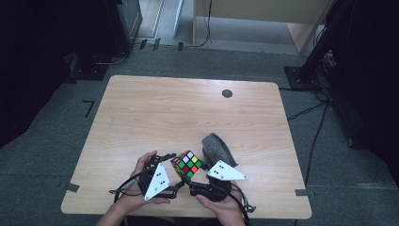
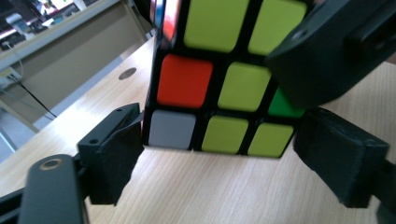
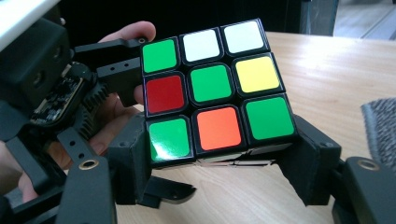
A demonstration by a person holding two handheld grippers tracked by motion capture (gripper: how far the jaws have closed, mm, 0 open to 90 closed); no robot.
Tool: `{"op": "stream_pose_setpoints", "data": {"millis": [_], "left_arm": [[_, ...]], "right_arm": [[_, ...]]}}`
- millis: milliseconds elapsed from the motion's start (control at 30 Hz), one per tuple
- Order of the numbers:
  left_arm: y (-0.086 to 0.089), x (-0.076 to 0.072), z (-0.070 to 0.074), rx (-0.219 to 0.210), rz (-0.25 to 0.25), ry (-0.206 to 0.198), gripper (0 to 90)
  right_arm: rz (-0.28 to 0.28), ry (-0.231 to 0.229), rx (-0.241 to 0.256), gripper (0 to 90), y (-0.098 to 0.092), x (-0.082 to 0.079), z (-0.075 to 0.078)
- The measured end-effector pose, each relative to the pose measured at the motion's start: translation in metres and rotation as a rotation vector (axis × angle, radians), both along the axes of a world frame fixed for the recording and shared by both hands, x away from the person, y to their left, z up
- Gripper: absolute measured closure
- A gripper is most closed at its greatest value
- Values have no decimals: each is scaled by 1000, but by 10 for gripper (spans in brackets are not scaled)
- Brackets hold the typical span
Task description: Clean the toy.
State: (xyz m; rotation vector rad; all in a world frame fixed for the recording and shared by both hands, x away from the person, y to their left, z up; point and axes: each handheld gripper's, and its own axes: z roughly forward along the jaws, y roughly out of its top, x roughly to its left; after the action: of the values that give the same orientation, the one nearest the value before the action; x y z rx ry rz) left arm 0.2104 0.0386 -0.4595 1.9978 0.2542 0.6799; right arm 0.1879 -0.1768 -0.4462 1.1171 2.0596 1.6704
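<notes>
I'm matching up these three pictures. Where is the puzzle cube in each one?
High view: puzzle cube low centre, between both tongs.
Left gripper view: upper centre, yellow-green face.
Right gripper view: centre, green-centred face.
Shared landmark: the wooden table.

Light wooden table point(image 1: 141, 108), grey carpet floor point(image 1: 56, 155), dark stands, trailing cables

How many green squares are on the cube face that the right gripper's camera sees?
4 on that face of the cube: top left, centre, bottom left and bottom right. The other faces are turned away from this camera and may carry more green.
</notes>
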Motion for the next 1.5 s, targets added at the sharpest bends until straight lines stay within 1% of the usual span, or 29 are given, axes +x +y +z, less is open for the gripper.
{"op": "stream_pose_setpoints", "data": {"millis": [33,67,100,233,267,300,367,400,433,500,567,633,667,767,833,867,933,1000,1067,1167,1300,1400,1467,1500], "left_arm": [[0,-1,0,-4,3,-9,202],[0,-2,-1,-12,10,-28,246],[0,-3,-1,-14,14,-37,294],[0,-2,-2,-26,16,-1,309],[0,-2,-3,-25,17,0,314],[0,-2,-3,-24,11,2,327],[0,-2,-2,-31,-6,15,332],[0,-3,-3,-29,-9,15,332],[0,-3,-3,-25,-16,16,333],[-1,-3,-4,-21,-18,17,333],[-1,-3,-3,-27,-24,23,333],[-1,-3,-3,-32,-31,28,333],[0,-3,-3,-31,-36,29,333],[1,-3,-4,-22,-45,36,332],[0,-3,-4,-16,-47,32,332],[-1,-4,-5,-16,-51,32,332],[-2,-5,-5,-3,-58,30,331],[-4,-4,-7,10,-61,33,331],[-4,-3,-8,14,-67,48,328],[-4,-2,-8,10,-71,64,317],[-2,1,-8,1,-58,83,260],[-4,-1,-9,2,-52,73,235],[-5,-3,-8,3,-53,58,239],[-6,-3,-8,-1,-55,56,242]], "right_arm": [[-1,9,2,329,0,0,0],[-2,20,7,329,1,0,0],[-6,36,15,329,2,0,0],[-16,62,29,326,2,1,-1],[-15,67,32,325,2,1,-1],[-18,67,29,321,2,1,-1],[-17,54,15,282,1,1,0],[-15,57,12,264,1,1,2],[-14,55,13,264,0,1,3],[-16,48,28,267,-2,1,6],[-22,59,51,277,-5,2,9],[-18,87,72,306,-8,3,8],[-3,109,92,331,-9,4,8],[3,151,114,327,-10,5,6],[8,190,130,315,-9,7,4],[10,215,130,307,-9,8,3],[13,239,114,303,-7,9,1],[8,255,91,314,-6,10,-1],[-7,263,84,327,-7,9,-2],[-12,266,73,332,-7,8,-2],[-24,239,54,334,-6,6,1],[-32,228,28,333,-2,4,2],[-29,234,25,334,1,3,2],[-25,233,19,333,2,3,1]]}}
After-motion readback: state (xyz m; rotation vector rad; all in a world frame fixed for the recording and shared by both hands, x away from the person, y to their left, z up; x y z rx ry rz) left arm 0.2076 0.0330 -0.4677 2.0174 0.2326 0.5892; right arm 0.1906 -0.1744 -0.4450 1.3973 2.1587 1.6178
